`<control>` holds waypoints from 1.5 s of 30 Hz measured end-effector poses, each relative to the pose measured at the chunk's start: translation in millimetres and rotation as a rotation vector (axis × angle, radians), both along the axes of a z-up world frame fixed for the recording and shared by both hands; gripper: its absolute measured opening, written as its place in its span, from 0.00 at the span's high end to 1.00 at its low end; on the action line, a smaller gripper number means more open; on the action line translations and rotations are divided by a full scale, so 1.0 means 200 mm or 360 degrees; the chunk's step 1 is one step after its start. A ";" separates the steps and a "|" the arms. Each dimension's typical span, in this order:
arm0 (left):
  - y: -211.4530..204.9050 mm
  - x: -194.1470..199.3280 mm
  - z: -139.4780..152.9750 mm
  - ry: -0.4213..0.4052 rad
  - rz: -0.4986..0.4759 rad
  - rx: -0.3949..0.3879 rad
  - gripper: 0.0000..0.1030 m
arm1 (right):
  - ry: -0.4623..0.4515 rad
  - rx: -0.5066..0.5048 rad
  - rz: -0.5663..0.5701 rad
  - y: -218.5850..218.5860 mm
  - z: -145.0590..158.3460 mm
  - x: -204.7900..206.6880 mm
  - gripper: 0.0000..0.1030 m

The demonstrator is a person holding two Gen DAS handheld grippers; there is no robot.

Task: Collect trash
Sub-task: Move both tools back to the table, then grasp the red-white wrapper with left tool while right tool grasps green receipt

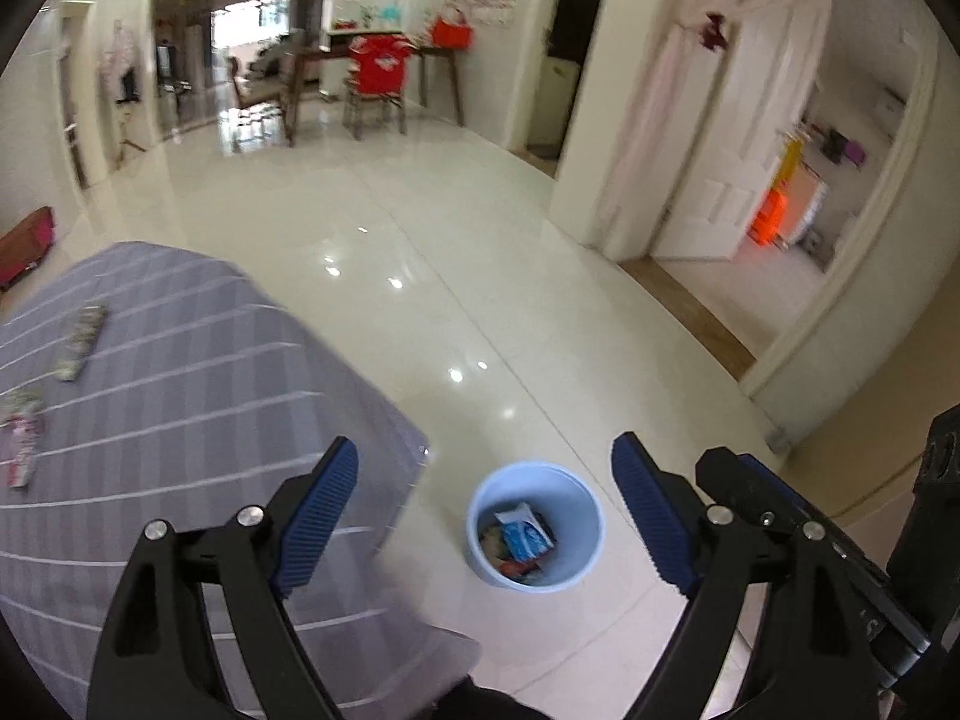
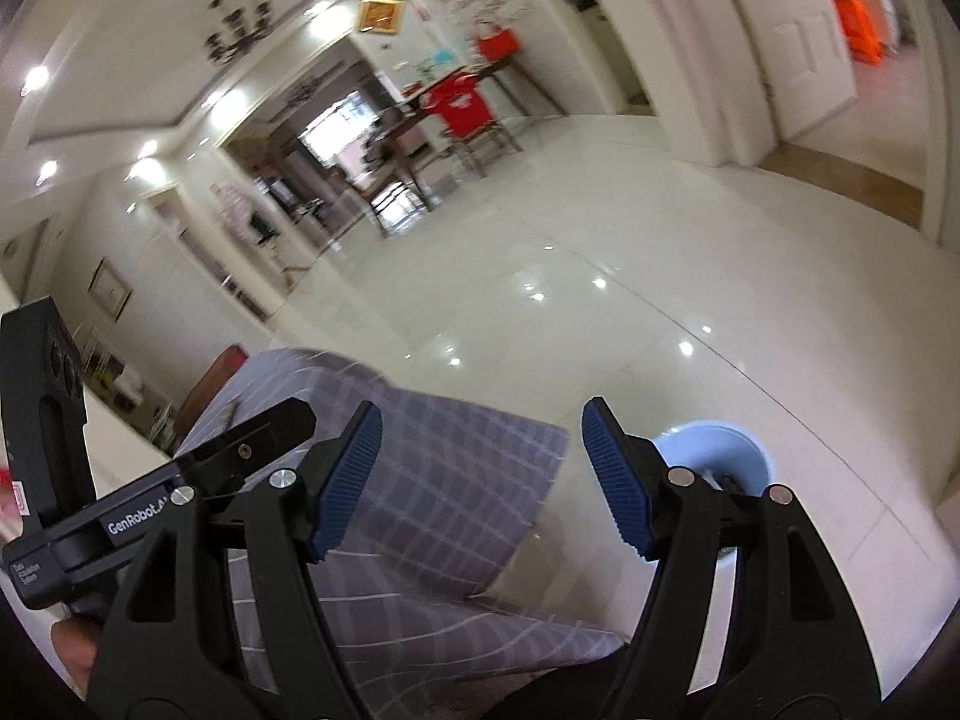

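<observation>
A light blue bin (image 1: 534, 525) stands on the floor beside the table and holds several wrappers (image 1: 522, 537). My left gripper (image 1: 486, 516) is open and empty, high above the bin. On the table at the left lie a long patterned wrapper (image 1: 83, 335) and a pink and white wrapper (image 1: 21, 435). My right gripper (image 2: 483, 474) is open and empty above the table's corner. The bin (image 2: 729, 450) shows partly behind its right finger. The right gripper's body (image 1: 798, 540) shows in the left wrist view, and the left gripper's body (image 2: 150, 480) in the right wrist view.
The table wears a grey striped cloth (image 1: 180, 396). A glossy white tile floor (image 1: 450, 252) stretches to a dining table with chairs (image 1: 372, 78) at the back. An open white door (image 1: 714, 144) stands at the right.
</observation>
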State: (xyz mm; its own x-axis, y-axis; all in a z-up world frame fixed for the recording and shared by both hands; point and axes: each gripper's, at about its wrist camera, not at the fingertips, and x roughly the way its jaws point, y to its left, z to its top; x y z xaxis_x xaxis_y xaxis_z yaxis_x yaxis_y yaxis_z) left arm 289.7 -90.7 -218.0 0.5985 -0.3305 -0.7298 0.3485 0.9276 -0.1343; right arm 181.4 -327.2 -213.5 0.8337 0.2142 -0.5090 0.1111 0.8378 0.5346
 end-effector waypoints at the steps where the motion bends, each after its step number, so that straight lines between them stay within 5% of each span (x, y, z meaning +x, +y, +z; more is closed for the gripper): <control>1: 0.06 0.00 0.02 -0.0011 0.0032 -0.0005 0.18 | -0.0016 -0.0016 0.0052 0.08 0.03 0.03 0.33; 11: 0.81 0.05 0.17 -0.0078 0.0439 -0.0063 0.18 | -0.0051 -0.0152 0.0456 0.79 0.21 0.33 0.33; 24: 1.61 0.22 0.07 0.0085 0.0899 -0.0140 0.18 | 0.0088 -0.0273 0.0736 1.41 0.15 0.74 0.33; 27: 1.66 0.23 0.02 0.0105 0.0852 -0.0146 0.18 | 0.0113 -0.0303 0.0733 1.51 0.13 0.84 0.33; 32: 1.51 0.30 -0.08 0.0137 0.0631 0.0037 0.19 | 0.0143 -0.0289 0.0713 1.52 0.08 0.97 0.33; 33: 1.48 0.30 -0.10 0.0138 0.0611 0.0066 0.24 | 0.0146 -0.0293 0.0714 1.54 0.07 0.98 0.33; 37: 1.46 0.35 -0.14 0.0163 0.0527 0.0068 0.88 | 0.0166 -0.0309 0.0731 1.58 0.04 1.05 0.33; 45: 1.68 0.25 -0.02 -0.0016 0.0772 -0.0060 0.90 | 0.0250 -0.0382 0.0747 1.72 -0.02 1.22 0.33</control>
State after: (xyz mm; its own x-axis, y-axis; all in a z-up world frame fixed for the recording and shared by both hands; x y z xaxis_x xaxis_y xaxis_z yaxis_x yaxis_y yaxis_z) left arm 340.4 245.5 -221.1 0.6971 -0.0377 -0.7160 -0.1216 0.9779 -0.1698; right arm 426.1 16.7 -217.6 0.5867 0.4075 -0.6998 -0.2410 0.9129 0.3295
